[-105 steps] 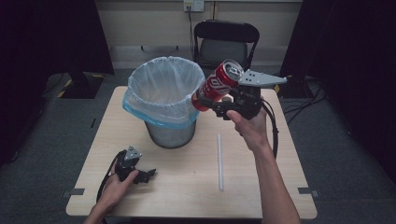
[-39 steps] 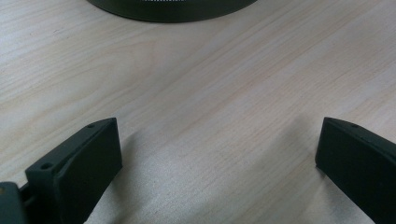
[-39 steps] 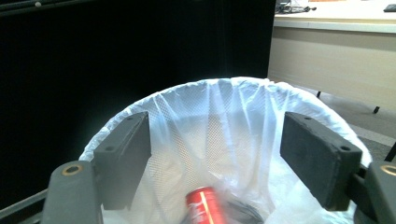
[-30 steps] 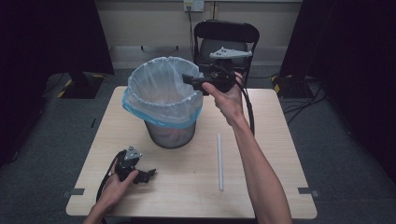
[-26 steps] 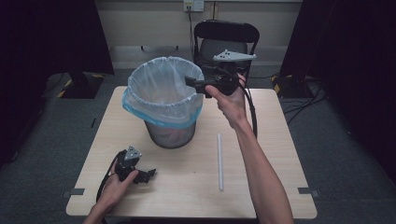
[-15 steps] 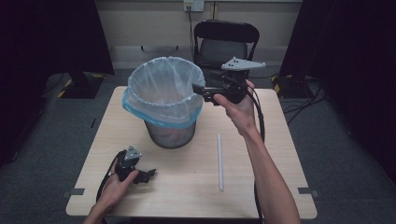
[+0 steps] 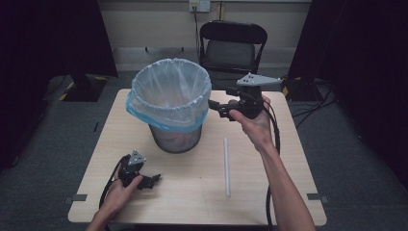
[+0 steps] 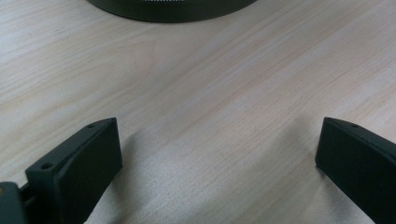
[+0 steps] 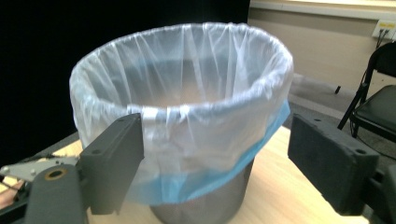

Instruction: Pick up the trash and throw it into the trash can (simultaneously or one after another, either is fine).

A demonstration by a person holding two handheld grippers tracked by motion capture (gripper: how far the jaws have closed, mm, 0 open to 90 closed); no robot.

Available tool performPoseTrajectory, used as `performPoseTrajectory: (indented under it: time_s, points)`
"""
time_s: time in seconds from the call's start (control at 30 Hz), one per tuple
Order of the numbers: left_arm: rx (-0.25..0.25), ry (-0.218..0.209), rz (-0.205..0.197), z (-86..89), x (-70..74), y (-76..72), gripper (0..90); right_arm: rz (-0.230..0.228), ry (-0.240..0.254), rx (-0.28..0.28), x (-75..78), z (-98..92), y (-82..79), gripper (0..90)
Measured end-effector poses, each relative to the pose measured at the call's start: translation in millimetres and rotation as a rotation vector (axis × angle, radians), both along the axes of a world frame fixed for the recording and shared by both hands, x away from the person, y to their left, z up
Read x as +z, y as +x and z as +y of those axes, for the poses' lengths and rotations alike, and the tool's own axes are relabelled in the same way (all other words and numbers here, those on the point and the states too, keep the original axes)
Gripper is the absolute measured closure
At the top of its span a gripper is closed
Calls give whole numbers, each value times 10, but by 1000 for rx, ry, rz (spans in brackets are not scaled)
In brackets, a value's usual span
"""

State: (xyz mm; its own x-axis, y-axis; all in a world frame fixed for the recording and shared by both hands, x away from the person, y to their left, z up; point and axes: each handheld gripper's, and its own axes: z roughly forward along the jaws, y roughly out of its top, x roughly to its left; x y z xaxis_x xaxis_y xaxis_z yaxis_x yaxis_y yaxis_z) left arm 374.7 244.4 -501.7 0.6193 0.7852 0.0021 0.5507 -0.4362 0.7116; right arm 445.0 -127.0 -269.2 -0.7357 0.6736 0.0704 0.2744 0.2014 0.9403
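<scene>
white rod (image 7: 226,166) on table (image 7: 192,187), black chair (image 7: 232,46)

Bin (image 7: 172,108) sits mid-counter (image 7: 269,202), chair (image 7: 233,45) behind it. Straw (image 7: 226,166) lies right of bin. My right gripper (image 7: 215,106) is beside the bin's rim, left gripper (image 7: 153,180) rests front-left.

No text, label, brand, number or sign can be read anywhere in these views.
</scene>
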Motion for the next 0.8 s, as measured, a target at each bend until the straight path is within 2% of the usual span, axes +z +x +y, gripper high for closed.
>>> performPoseTrajectory:
  time_s: [0.1,0.2,0.37,0.4,0.53,0.6,0.7,0.8]
  points:
    - [0,0,0,0,0,0,0,6,-8,-1,-56,-13,-26,184]
    - [0,0,0,0,0,0,0,12,-50,-11,-178,-14,-86,195]
    - [0,0,0,0,0,-1,0,30,-65,-14,-299,-52,-136,210]
    - [1,0,0,0,0,-1,0,44,-77,-23,-353,-87,-154,244]
    - [1,0,0,0,0,-1,0,62,-93,-46,-438,-176,-203,276]
    - [0,-1,0,0,0,-1,0,74,-87,-59,-499,-244,-226,313]
    - [0,0,0,0,0,0,0,87,-76,-76,-567,-318,-251,314]
    - [0,-1,0,-1,0,-1,0,124,-89,-92,-735,-409,-287,314]
